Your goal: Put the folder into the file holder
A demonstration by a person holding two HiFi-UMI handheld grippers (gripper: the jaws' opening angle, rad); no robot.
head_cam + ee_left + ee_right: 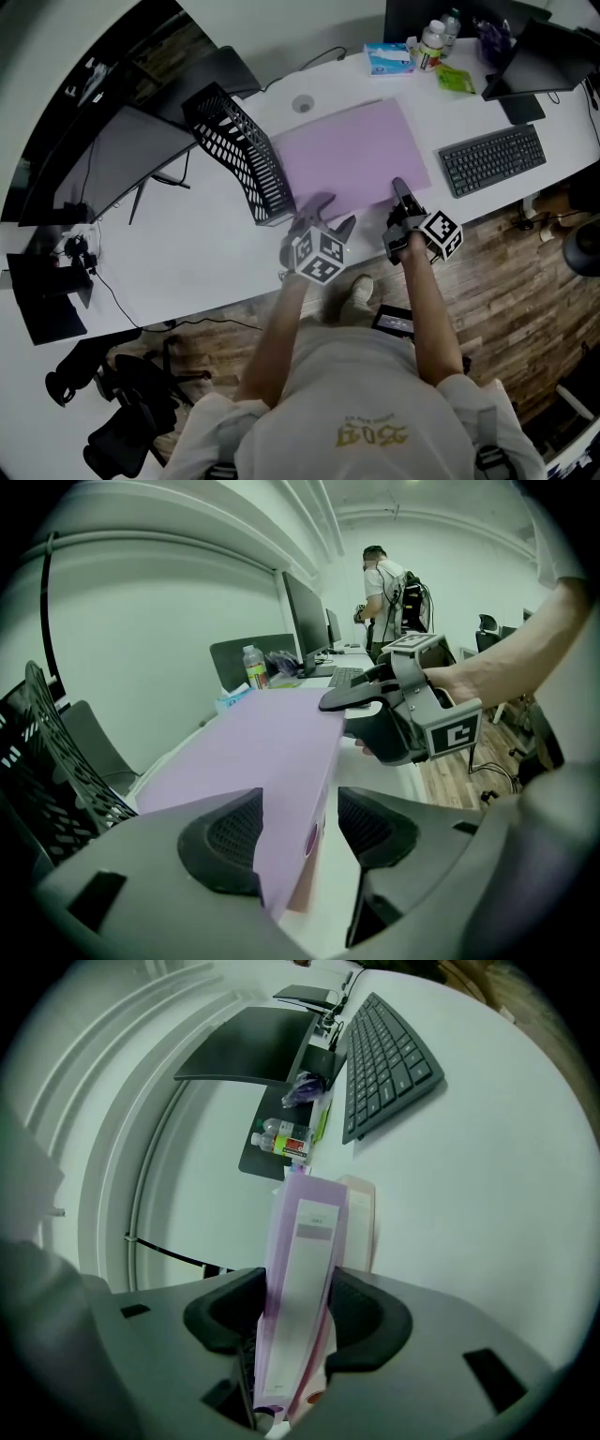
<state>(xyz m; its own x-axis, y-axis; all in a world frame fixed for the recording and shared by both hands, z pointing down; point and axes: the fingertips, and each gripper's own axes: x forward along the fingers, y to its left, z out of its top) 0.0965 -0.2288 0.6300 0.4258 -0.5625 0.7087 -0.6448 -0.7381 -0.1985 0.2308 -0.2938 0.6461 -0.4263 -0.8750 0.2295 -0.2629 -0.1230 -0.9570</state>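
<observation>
Lying flat on the white bench [206, 253], the purple folder [352, 150] sits mid-bench, its near edge toward the person. The black mesh holder [239, 155] stands just beside it at the folder's 9 o'clock, with nothing between the two; whether they touch cannot be told.

At the folder's 3 o'clock lies a dark keyboard [492, 159], a little apart from it. Around 12 to 1 o'clock, well back on the bench, are a blue tissue pack [389, 59], a bottle [431, 45] and a green packet [457, 79], with a dark screen [539, 52] beyond the keyboard. A round cable port [302, 104] is set into the bench at the folder's 11 o'clock. In the left gripper view another person [384, 583] stands at the far end of the room.

The left tool [300, 834] is at the folder's 7 o'clock corner, unclenched: the cover rests against one pad, while bare bench shows between the folder and the other pad. The right tool [298, 1321] is clenched on the folder's spine at the 5 o'clock corner, both pads against it.

A long white label [305, 1269] with a grey band near its far end runs down the spine; its writing is too small to read. The bottle's label shows red print, unreadable. The right tool's cube carries black-and-white square markers.
</observation>
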